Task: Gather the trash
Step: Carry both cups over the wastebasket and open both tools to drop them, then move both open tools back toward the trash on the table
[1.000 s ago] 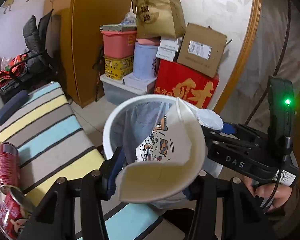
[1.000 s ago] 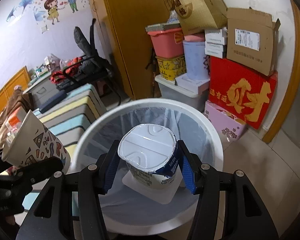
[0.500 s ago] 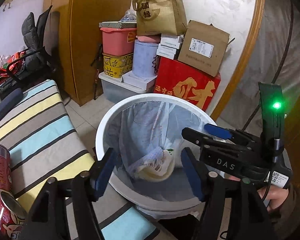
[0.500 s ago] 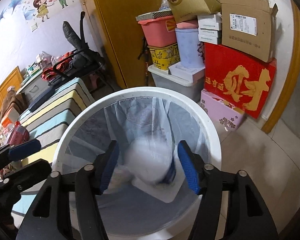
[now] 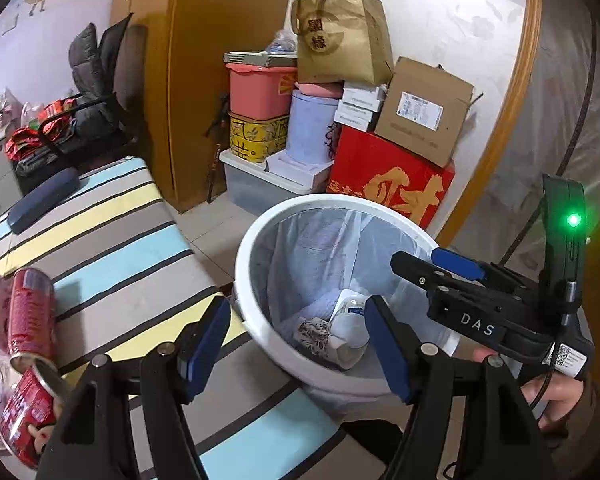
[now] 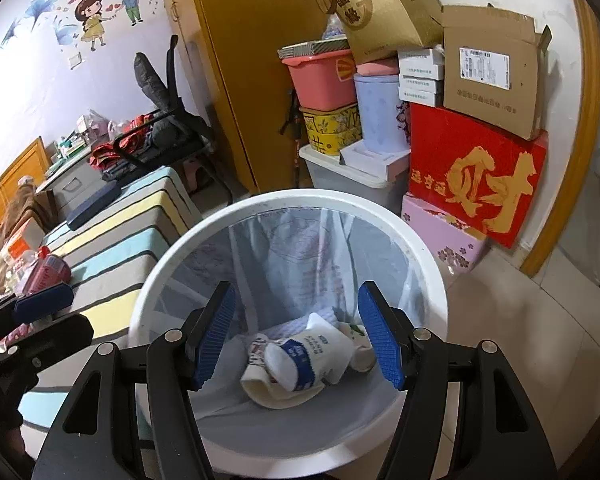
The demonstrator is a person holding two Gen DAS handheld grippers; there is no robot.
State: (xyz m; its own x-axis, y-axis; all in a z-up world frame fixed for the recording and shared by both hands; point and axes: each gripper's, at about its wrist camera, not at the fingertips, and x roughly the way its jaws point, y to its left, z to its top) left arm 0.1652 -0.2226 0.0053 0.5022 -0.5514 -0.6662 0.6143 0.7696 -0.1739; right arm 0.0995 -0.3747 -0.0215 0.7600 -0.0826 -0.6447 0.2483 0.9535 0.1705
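A white bin [image 5: 252, 248] [image 6: 160, 280] with a pale liner stands on the floor beside a striped surface [image 5: 112, 248]. In its bottom lie a patterned paper cup [image 5: 312, 330] [image 6: 260, 380] and a white yoghurt cup with a blue label [image 5: 350, 320] [image 6: 312, 356]. My left gripper [image 5: 296, 340] [image 6: 44, 308] hangs open and empty over the bin's near left rim. My right gripper [image 6: 296, 336] [image 5: 428, 262] is open and empty above the bin's mouth. Two red cans [image 5: 32, 312] [image 5: 24, 412] lie on the striped surface at the far left.
Stacked boxes and tubs crowd the wall behind the bin, with a red box [image 5: 388, 176] [image 6: 476, 184] closest. A wooden wardrobe [image 5: 220, 60] rises to the left. A dark blue case [image 5: 44, 200] rests on the striped surface. A person's hand [image 5: 556, 396] holds the right gripper.
Both grippers went from shut on a cup to open. The paper cup and the yoghurt cup fell into the bin. The left wrist view shifted left, showing more of the striped surface.
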